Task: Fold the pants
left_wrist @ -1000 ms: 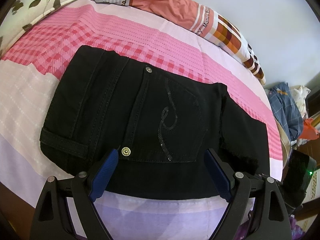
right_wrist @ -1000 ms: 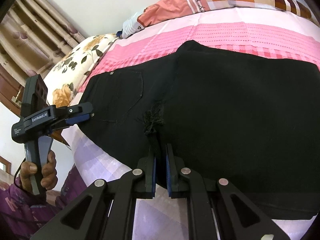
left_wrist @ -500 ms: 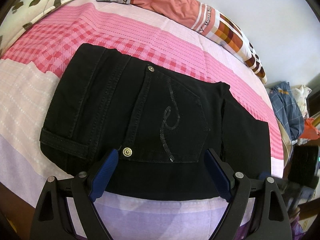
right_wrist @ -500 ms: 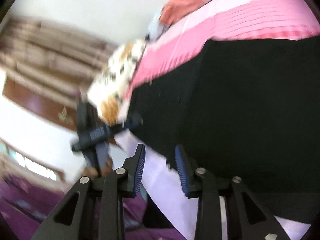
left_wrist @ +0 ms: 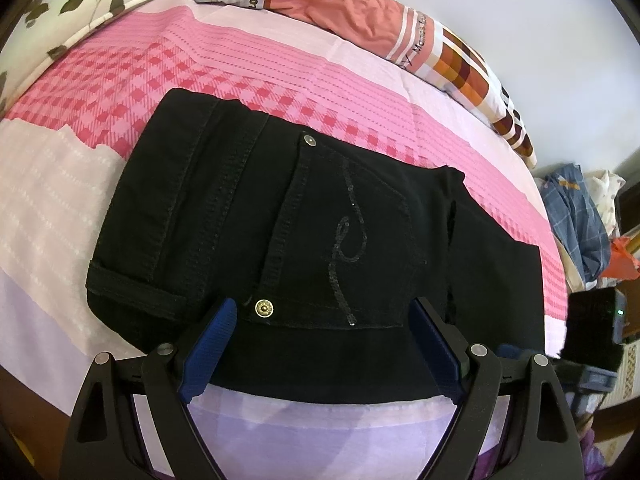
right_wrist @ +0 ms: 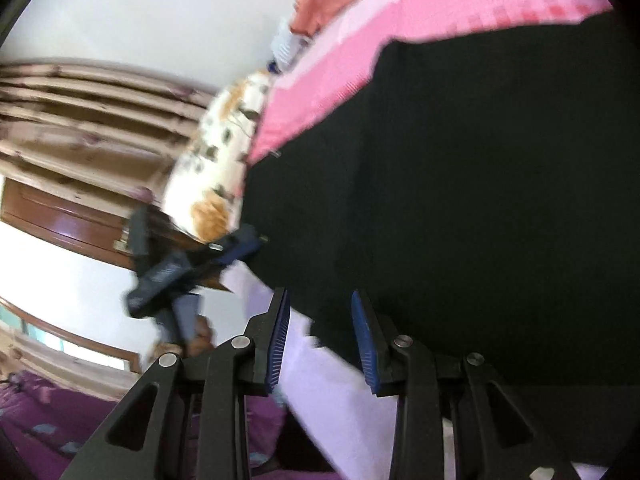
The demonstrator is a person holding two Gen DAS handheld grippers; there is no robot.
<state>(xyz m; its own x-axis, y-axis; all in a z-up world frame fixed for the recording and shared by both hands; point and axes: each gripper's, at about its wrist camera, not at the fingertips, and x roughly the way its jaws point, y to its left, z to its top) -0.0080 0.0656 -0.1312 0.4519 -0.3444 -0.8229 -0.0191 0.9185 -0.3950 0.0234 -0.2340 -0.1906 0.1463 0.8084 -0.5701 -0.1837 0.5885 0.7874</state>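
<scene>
Black jeans [left_wrist: 304,232] lie folded flat on the pink checked bedsheet [left_wrist: 256,60], back pocket with a sequin swirl facing up. My left gripper [left_wrist: 324,344] is open, its blue pads either side of the near waistband edge, holding nothing. In the right wrist view the jeans [right_wrist: 460,200] fill the right side, blurred. My right gripper [right_wrist: 322,340] is open and empty over the near edge of the cloth. The left gripper [right_wrist: 240,250] shows there at the jeans' left edge.
A floral pillow [left_wrist: 68,4] lies at the far left and an orange patterned quilt [left_wrist: 400,36] along the back. Clothes [left_wrist: 576,216] are piled beside the bed at right. Curtains and a wooden frame [right_wrist: 80,128] stand left of the bed.
My right gripper let go of the jeans, opened, and swung up and to the left. The left gripper stayed open and hardly moved.
</scene>
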